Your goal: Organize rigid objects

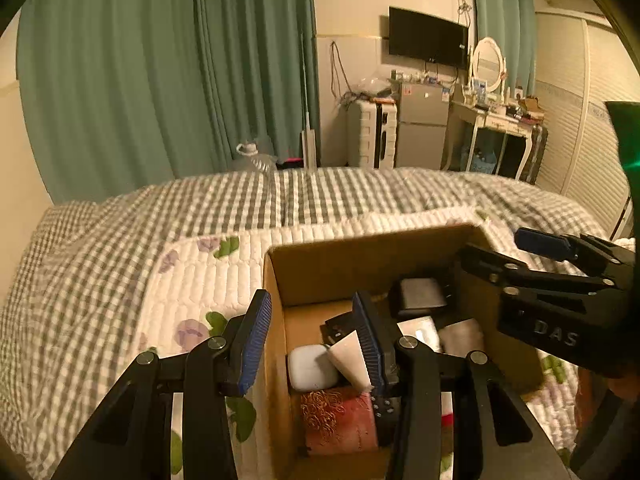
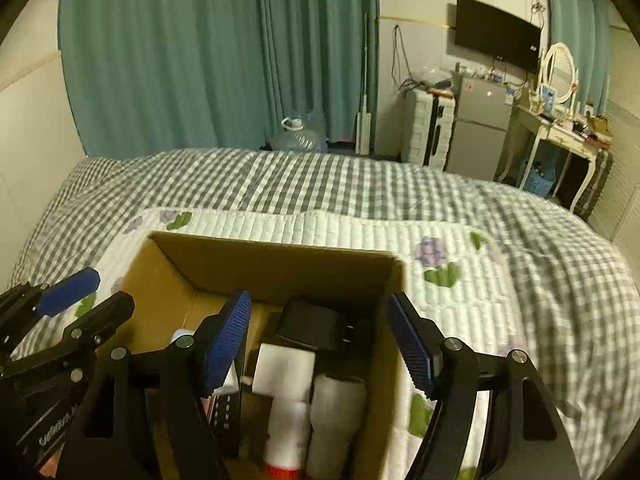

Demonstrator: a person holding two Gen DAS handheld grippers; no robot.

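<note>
An open cardboard box point(image 1: 320, 264) sits on the bed, also in the right wrist view point(image 2: 280, 264). It holds a white case point(image 1: 310, 366), a pale wedge point(image 1: 350, 354), a reddish box with gold trim point(image 1: 340, 420), a black adapter point(image 2: 310, 326), a white block point(image 2: 284, 368), a white bottle with red cap point(image 2: 286, 436) and a grey cylinder point(image 2: 336, 408). My left gripper point(image 1: 312, 344) is open and empty, straddling the box's left wall. My right gripper point(image 2: 320, 344) is open and empty, straddling the box's right wall. Each gripper shows in the other's view, the right point(image 1: 560, 272) and the left point(image 2: 60, 320).
The box rests on a white floral quilt point(image 2: 460, 280) over a grey checked bedspread point(image 1: 100, 240). Beyond the bed are teal curtains point(image 1: 160, 60), a water jug point(image 2: 298, 134), a small fridge point(image 1: 422, 124), a wall TV point(image 1: 428, 38) and a dressing table point(image 1: 496, 120).
</note>
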